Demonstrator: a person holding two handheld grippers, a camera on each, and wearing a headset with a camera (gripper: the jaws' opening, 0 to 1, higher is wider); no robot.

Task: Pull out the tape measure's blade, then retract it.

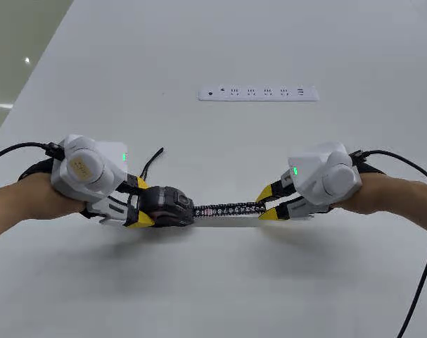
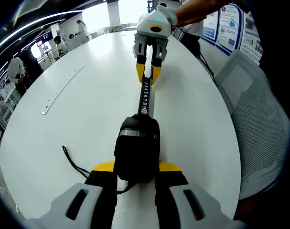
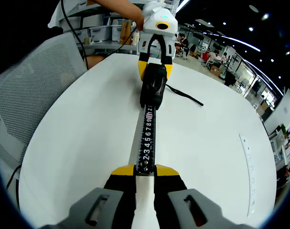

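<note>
head view / table: white table (image 1: 199,282), both grippers low over it, facing each other.
head view / left gripper (image 1: 141,202): jaws clamped on the sides of the black tape measure (image 1: 167,205), which sits on the table just left of centre.
head view / right gripper (image 1: 266,204): yellow tips pinched on the free end of the blade (image 1: 227,210).
head view / blade: a short length is out of the case and runs straight between the two grippers, just over the tabletop.
head view / extras: white power strip (image 1: 258,93) well behind the work; thin black strap (image 1: 153,161) lies loose on the table behind the case (this view gives the layout, the numerals are too small to read).

left gripper view / own jaws: left gripper (image 2: 138,167) narrowed to the width of the tape measure (image 2: 137,143), a yellow tip on either side.
left gripper view / blade (image 2: 145,98): leaves the case's far face, black with white numerals and a reddish mark near the case, and ends in the right gripper (image 2: 148,76).
left gripper view / surroundings: strap (image 2: 73,162) trails from the case's near end; grey mesh chair (image 2: 259,129) beside the table, people (image 2: 15,71) far off.

right gripper view / own jaws: right gripper (image 3: 145,171) nearly closed, tips nipping the blade (image 3: 148,138) at its low-number end (end hook hidden).
right gripper view / blade: numerals climb toward the tape measure (image 3: 153,86), clearest here.
right gripper view / far end: left gripper (image 3: 155,67) holds the case; strap (image 3: 185,98) lies to one side.
</note>
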